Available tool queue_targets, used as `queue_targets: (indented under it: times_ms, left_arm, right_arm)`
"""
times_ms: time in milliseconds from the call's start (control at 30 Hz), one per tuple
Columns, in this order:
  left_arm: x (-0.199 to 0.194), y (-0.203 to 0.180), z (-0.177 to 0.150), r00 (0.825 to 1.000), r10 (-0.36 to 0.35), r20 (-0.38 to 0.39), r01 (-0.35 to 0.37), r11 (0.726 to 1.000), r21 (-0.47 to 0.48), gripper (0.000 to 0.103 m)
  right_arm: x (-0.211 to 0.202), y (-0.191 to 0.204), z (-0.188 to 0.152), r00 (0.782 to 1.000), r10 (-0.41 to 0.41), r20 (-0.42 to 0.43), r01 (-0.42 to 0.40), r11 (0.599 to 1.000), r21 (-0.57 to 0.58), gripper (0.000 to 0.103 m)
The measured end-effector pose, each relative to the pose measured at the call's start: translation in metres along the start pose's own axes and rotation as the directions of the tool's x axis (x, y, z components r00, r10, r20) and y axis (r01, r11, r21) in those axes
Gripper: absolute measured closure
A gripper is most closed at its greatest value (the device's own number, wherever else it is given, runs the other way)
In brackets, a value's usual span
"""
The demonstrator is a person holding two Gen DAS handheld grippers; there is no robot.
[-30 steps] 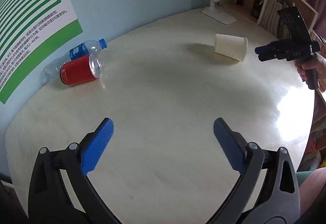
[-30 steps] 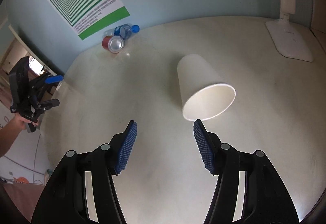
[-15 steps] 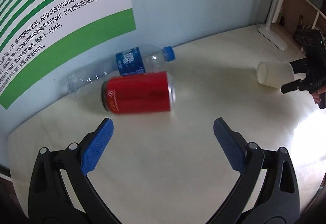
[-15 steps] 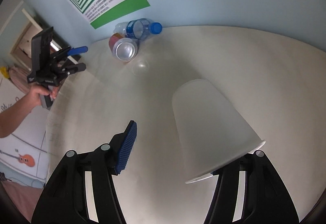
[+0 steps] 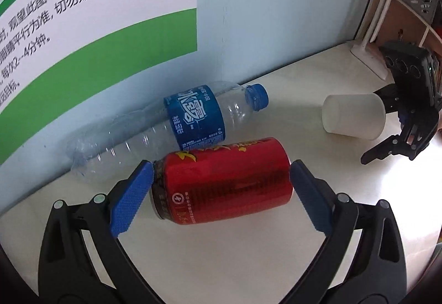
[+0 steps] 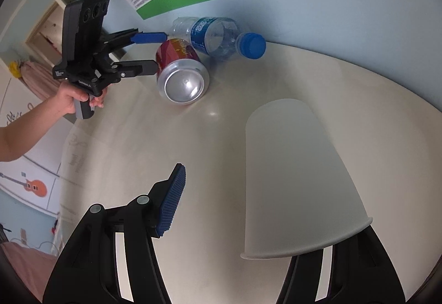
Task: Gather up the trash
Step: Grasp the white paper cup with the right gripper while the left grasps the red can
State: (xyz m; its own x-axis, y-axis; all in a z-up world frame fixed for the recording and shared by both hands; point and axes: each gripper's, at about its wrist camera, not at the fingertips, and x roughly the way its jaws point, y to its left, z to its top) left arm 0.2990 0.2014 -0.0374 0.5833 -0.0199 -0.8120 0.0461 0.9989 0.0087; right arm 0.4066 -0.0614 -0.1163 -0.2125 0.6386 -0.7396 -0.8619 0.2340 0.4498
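Wall poster [image 5: 105, 8] at far left – green bands, Chinese print, not read here. Clear bottle [image 5: 171, 124], blue label and cap, lies against wall; crushable, slippery. Red can [image 5: 221, 179] lies on counter [image 5: 248, 254] touching bottle; left gripper [image 5: 221, 188] jaws apart, straddling can end to end, contact unclear. Can thin-walled, light, rolls – better held across body. Paper cup [image 6: 298, 174] on its side; right gripper [image 6: 248, 199] jaws apart around it. Cup soft, take gently mid-wall.
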Motion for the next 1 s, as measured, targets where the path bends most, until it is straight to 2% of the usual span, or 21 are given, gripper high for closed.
queue_targets:
  times_ms: [100,167,300,400,500,633,733,800,867,900,933,967,1000]
  left_arm:
    - [0.004,0.0,0.009,1.0,-0.003,0.006,0.002,0.998,0.058,0.007]
    - [0.009,0.004,0.016,1.0,-0.024,0.003,0.023,0.998,0.05,0.007]
    - [0.019,0.009,0.021,0.989,-0.143,-0.026,0.143,0.99,-0.023,0.007]
    - [0.018,-0.006,0.013,0.985,-0.17,-0.043,0.17,0.985,-0.004,0.007]
    - [0.018,-0.025,0.001,0.975,-0.201,-0.093,0.204,0.978,0.031,0.007]
    - [0.011,-0.05,-0.014,0.97,-0.204,-0.132,0.216,0.973,0.079,0.007]
    - [0.013,-0.063,-0.016,0.969,-0.196,-0.15,0.214,0.97,0.118,0.007]
    - [0.017,-0.067,-0.013,0.971,-0.182,-0.156,0.204,0.969,0.136,0.007]
    - [0.024,-0.067,-0.009,0.965,-0.2,-0.17,0.222,0.967,0.125,0.007]
    - [0.025,-0.068,-0.011,0.963,-0.204,-0.176,0.226,0.967,0.12,0.012]
    - [0.027,-0.069,-0.011,0.96,-0.216,-0.179,0.239,0.964,0.116,0.023]
    - [0.028,-0.07,-0.011,0.957,-0.222,-0.186,0.245,0.962,0.116,0.027]
    - [0.03,-0.072,-0.012,0.957,-0.214,-0.197,0.241,0.963,0.122,0.036]
  right_arm:
    - [0.003,-0.001,0.001,1.0,0.0,-0.01,-0.001,1.0,-0.009,0.043]
    - [0.002,-0.003,-0.002,1.0,-0.003,-0.011,0.003,1.0,-0.004,0.043]
    - [-0.002,-0.002,-0.011,1.0,0.0,-0.01,0.0,1.0,0.003,0.043]
    - [-0.002,-0.001,-0.014,0.999,0.01,-0.037,-0.009,1.0,0.029,0.043]
    - [0.002,0.003,-0.012,0.999,0.014,-0.046,-0.013,1.0,0.025,0.043]
    - [0.004,0.011,-0.006,0.999,0.025,-0.047,-0.024,1.0,0.015,0.043]
    - [0.005,0.013,-0.004,0.999,0.034,-0.041,-0.034,0.999,0.014,0.046]
    - [0.006,0.012,-0.002,0.999,0.039,-0.031,-0.038,0.999,0.021,0.051]
    - [0.01,0.01,0.0,0.999,0.037,-0.028,-0.036,0.999,0.037,0.061]
    - [0.011,0.008,0.001,0.999,0.035,-0.03,-0.034,0.998,0.047,0.066]
    - [0.011,0.008,-0.001,0.999,0.033,-0.03,-0.031,0.998,0.05,0.069]
    - [0.011,0.007,0.0,0.999,0.029,-0.029,-0.028,0.998,0.05,0.074]
    - [0.01,0.007,0.0,0.999,0.024,-0.027,-0.023,0.999,0.048,0.079]
